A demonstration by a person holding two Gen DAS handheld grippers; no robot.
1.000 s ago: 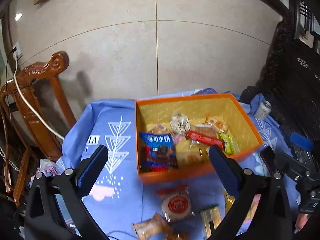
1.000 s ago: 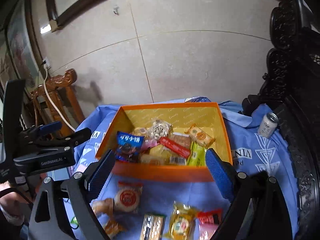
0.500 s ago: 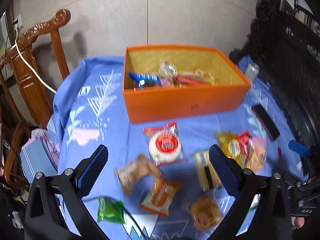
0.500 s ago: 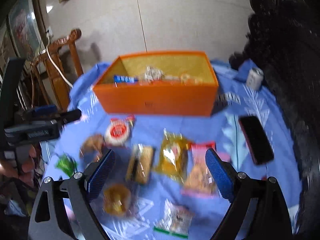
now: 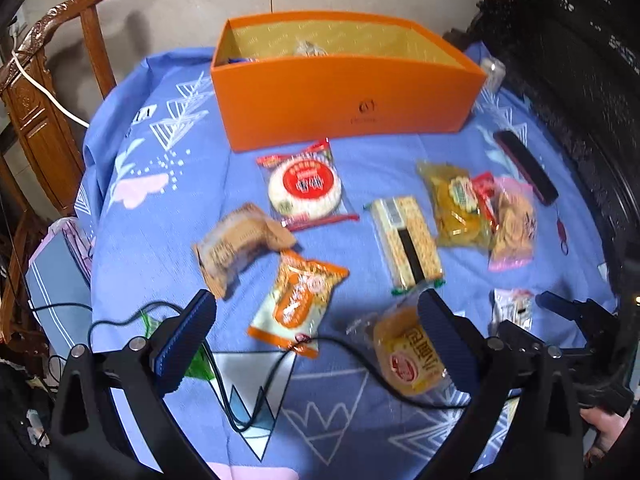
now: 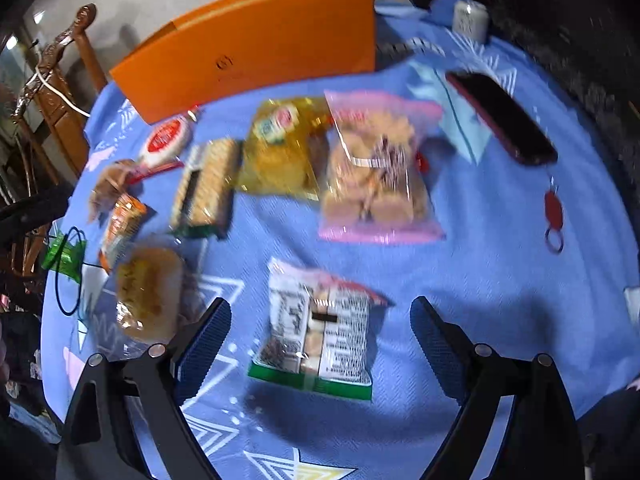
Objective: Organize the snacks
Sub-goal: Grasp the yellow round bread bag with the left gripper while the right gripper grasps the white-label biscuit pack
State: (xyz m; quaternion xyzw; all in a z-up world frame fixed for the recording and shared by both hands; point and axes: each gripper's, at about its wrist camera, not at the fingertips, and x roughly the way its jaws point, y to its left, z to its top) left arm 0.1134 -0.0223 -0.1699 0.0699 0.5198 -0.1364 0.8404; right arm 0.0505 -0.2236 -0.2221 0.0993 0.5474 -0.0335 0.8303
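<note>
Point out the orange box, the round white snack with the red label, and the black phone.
Orange box [image 5: 344,92], left wrist view, front wall.
Round white snack [image 5: 305,189], left wrist view, red label.
Black phone [image 6: 500,118], right wrist view, middle of its face.

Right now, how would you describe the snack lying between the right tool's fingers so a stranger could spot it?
Start at the big orange box at the far side of the blue tablecloth, then come to the near edge. There lies a clear packet printed-side up, with a green bottom edge, alone between the open right tool.
</note>
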